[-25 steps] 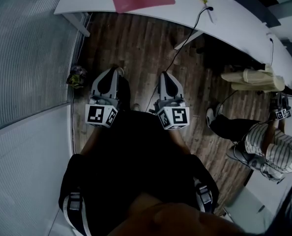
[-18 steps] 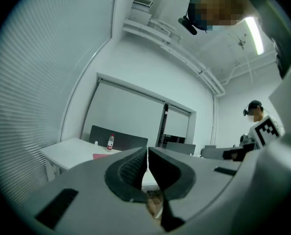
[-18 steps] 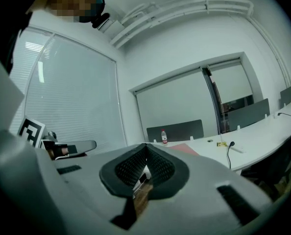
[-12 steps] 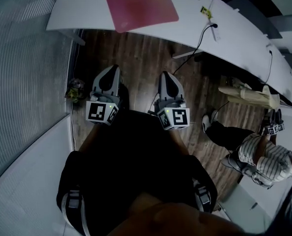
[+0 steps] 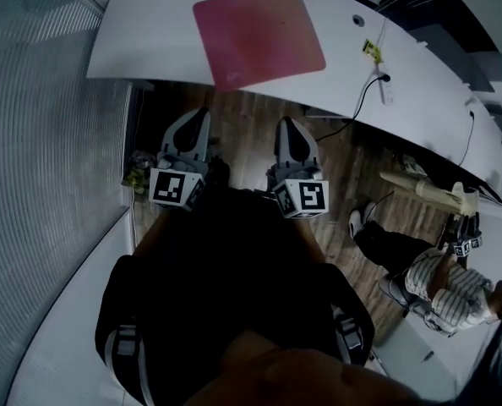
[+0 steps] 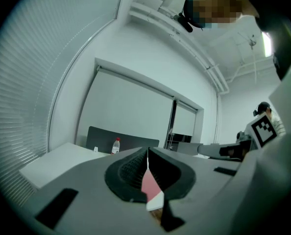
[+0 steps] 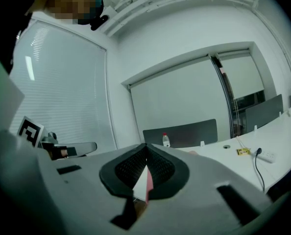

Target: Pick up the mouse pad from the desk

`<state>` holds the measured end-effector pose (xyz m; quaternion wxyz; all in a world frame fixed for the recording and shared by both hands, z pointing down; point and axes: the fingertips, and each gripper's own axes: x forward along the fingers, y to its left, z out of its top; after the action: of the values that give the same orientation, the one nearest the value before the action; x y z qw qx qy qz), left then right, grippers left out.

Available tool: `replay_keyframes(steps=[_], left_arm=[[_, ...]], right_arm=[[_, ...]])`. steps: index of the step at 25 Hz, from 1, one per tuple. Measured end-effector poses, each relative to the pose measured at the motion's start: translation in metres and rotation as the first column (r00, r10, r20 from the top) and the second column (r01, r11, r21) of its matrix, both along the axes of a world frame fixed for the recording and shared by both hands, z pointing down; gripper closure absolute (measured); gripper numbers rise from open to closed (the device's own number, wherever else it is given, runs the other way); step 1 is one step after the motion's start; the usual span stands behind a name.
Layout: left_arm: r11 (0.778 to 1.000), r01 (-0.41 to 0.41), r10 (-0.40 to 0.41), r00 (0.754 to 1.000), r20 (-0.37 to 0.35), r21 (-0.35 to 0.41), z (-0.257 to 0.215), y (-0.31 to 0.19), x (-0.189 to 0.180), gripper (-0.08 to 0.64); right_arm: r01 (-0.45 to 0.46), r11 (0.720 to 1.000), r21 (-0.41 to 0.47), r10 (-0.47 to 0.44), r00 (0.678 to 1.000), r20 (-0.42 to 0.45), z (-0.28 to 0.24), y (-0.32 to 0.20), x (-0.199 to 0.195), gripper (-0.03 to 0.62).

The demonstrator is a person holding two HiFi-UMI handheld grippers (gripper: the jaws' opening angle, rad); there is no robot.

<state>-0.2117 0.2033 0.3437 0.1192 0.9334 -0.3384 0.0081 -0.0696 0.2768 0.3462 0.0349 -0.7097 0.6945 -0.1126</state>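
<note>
head view: the mouse pad [image 5: 258, 36] lies flat on the worktop [image 5: 150, 45], at 12 o'clock from both tongs. its long axis runs roughly 9 to 3, the right end tipped toward 2. the left tongs [image 5: 199, 115] and right tongs [image 5: 290, 125] point at 12, short of the worktop, probably lined up to approach.

left gripper view: pads pressed together, nothing gripped.

right gripper view: likewise closed and empty.

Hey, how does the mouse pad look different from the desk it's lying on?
The mouse pad is pinkish red; the desk is white. The mouse pad is a smaller rounded-corner rectangle, the desk a long curved top. The mouse pad is bare, while the desk also carries a power strip. Both lie flat.
</note>
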Motion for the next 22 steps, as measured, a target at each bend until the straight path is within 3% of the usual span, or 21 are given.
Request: replay_keyframes(steps=[11, 22], left_arm=[[0.999, 0.043, -0.044, 0.999, -0.016, -0.022, 0.003, -0.057, 0.001, 0.549], [0.988, 0.151, -0.151, 0.989, 0.004, -0.014, 0.014, -0.113, 0.035, 0.549]], right_arm=[[0.028, 0.999, -0.032, -0.028, 1.000, 0.004, 0.008, -0.061, 0.009, 0.592], [0.127, 0.991, -0.031, -0.127, 0.992, -0.012, 0.018, -0.134, 0.061, 0.592]])
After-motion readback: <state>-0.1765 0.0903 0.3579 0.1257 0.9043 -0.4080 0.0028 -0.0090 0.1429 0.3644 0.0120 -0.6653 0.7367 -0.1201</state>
